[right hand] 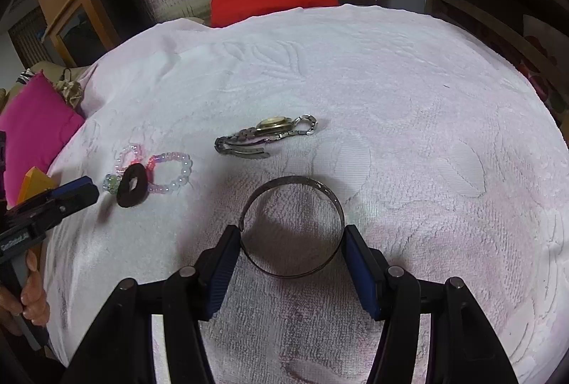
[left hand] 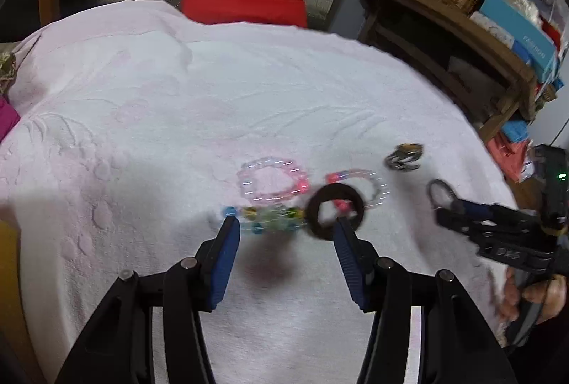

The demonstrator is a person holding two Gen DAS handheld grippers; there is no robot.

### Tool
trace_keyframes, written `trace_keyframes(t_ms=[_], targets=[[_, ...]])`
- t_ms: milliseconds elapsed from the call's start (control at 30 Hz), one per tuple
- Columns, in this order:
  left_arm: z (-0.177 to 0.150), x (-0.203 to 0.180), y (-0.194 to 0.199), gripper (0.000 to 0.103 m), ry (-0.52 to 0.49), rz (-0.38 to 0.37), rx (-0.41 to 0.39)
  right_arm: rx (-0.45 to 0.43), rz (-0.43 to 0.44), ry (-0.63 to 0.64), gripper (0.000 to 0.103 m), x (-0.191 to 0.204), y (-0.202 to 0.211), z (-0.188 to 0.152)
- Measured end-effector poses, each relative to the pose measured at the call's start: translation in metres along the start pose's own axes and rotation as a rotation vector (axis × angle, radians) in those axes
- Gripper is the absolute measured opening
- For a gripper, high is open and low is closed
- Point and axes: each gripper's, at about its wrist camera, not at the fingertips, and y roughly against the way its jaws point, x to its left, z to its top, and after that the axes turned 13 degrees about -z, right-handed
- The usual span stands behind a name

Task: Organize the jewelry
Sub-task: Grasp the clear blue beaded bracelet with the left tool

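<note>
We are working over the pink towel (right hand: pixel 409 92). Our right gripper (right hand: pixel 291 234) is holding its jaws open around the metal bangle (right hand: pixel 332 197) at lower centre; our left gripper (left hand: pixel 284 229), jaws open, is hovering by the black ring (left hand: pixel 313 202) and beaded bracelets (left hand: pixel 272 183).

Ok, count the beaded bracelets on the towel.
3, bunched together: a pink one farthest back, a multicoloured one nearest the left gripper, and a pink-white one partly under the dark ring. More may hide beneath it.

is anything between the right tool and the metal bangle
No. The metal bangle lies on the towel directly between the right tool's open fingers, with nothing visible in the gap. The watch lies farther back, apart from it.
</note>
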Motion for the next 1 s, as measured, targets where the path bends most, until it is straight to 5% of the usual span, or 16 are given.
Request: trace_keyframes(t_ms=[367,500,667,1000], targets=[[0.002,0.019,-0.022,0.054,0.016,0.027,0.030,0.000,0.000,-0.002,0.062,0.000,-0.001,0.000],[0.003,0.018,-0.023,0.045,-0.005,0.026,0.017,-0.002,-0.005,-0.001,0.062,0.001,-0.001,0.000],[0.001,0.010,-0.025,0.016,-0.064,0.021,0.030,-0.005,-0.018,0.005,0.062,0.003,0.000,-0.001],[-0.007,-0.004,-0.011,0.013,-0.107,-0.019,0.061,-0.017,0.006,0.010,0.062,0.008,0.007,-0.001]])
